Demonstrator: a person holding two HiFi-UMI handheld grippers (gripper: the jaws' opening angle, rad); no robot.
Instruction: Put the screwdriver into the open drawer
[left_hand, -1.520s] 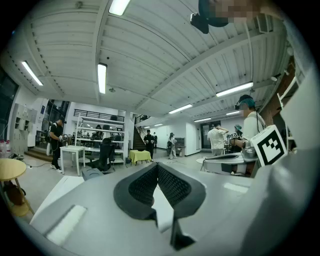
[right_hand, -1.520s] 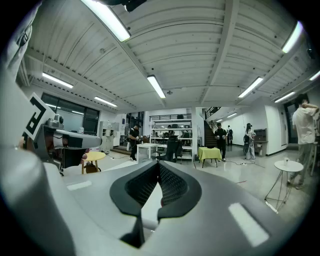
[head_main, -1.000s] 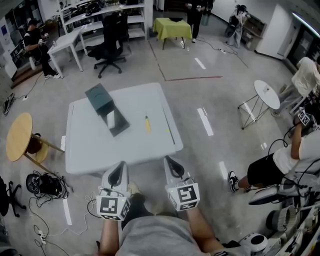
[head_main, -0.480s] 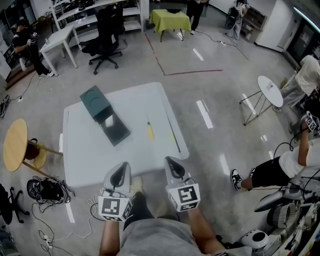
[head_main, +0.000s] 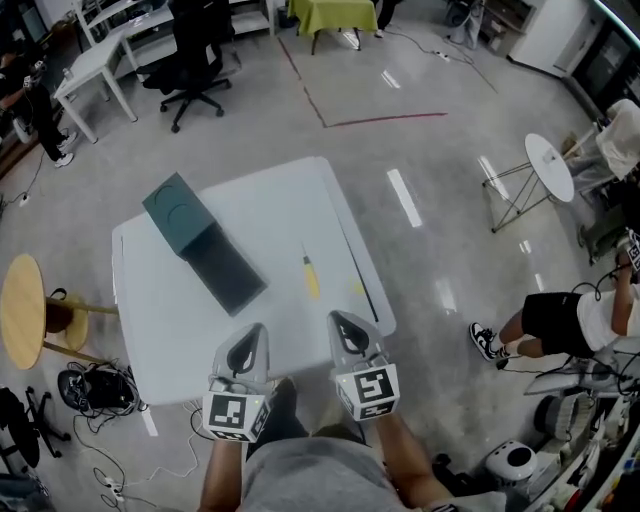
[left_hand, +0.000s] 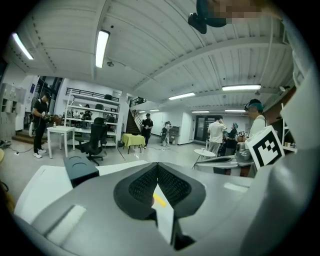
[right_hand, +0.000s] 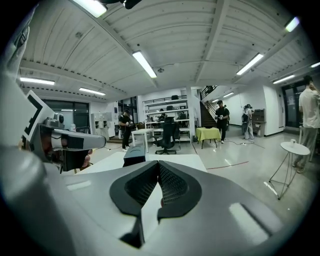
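A screwdriver (head_main: 311, 277) with a yellow handle lies on the pale grey table (head_main: 290, 200), right of centre. A dark green drawer box (head_main: 172, 205) stands at the table's far left, its open drawer (head_main: 228, 270) pulled out toward the middle. My left gripper (head_main: 254, 341) and right gripper (head_main: 343, 331) hover side by side over the table's near edge, both shut and empty. The screwdriver lies ahead, between them. In the left gripper view a bit of the yellow handle (left_hand: 159, 200) shows below the closed tips, and the box (left_hand: 80, 168) stands to the left. The right gripper view shows the box (right_hand: 134, 154) ahead.
A thin dark strip (head_main: 357, 268) runs along the table's right side. A round wooden stool (head_main: 24, 310) and a heap of cables (head_main: 92, 388) are on the left. A small round white table (head_main: 553, 163) and a seated person (head_main: 565, 318) are on the right.
Both grippers have come forward and lower, from the floor short of the table to over its near edge. The table, the drawer box and the screwdriver now show nearer and larger.
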